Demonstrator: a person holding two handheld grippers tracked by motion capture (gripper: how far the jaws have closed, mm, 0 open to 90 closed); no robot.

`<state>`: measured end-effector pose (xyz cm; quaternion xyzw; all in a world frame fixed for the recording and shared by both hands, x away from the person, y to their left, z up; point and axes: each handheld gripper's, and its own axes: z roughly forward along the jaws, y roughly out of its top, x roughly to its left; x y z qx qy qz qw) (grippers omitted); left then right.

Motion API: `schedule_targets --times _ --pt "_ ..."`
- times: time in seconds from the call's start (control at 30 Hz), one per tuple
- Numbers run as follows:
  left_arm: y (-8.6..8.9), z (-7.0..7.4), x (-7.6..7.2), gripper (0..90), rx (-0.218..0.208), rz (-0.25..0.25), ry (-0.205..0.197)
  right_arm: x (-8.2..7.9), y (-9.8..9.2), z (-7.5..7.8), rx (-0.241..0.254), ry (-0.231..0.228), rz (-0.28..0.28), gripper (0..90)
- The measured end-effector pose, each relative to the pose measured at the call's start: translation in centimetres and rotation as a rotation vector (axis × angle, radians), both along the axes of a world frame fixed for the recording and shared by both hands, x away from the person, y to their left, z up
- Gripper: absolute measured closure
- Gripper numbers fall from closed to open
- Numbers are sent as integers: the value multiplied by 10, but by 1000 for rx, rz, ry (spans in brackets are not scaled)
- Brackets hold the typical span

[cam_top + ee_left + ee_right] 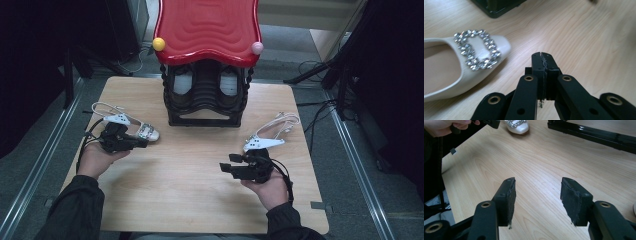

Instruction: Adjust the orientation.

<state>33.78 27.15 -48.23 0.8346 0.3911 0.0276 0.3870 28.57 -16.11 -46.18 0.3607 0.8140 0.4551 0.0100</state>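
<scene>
The left hand-held gripper (pixel 141 142) hangs low over the tabletop (pixel 190 175) with its jaws pressed flat together and nothing between them. The cream shoe (pixel 461 67), a flat with a rhinestone buckle (pixel 476 49) on its toe, lies on the wood just beside those closed tips, to their left in the left gripper view, not touching them. Ahead of that gripper stands a black shoe rack (pixel 204 97) with a red wavy top (pixel 207 27). The right hand-held gripper (pixel 537 200) hovers well apart from the shoe, jaws spread wide over bare wood, holding nothing; the shoe's toe lies far ahead of it.
</scene>
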Motion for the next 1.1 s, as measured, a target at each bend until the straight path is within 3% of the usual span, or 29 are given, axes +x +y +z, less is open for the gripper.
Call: schedule_targets --times 0.23,0.47,0.57,0.73,1.1 --pt "13 -18 10 899 15 32 46 -1 -1 0 -1 -2 -6 466" --pt "20 -28 24 896 36 71 44 -5 -4 -2 -20 -16 -13 463" --pt "23 -30 27 900 10 72 51 -7 -7 -3 -22 -13 -22 461" --pt "18 -28 32 900 17 65 31 -11 -10 -4 -34 -7 -34 461" --pt "3 -30 49 900 33 88 42 -18 -21 -6 -43 -7 -74 461"
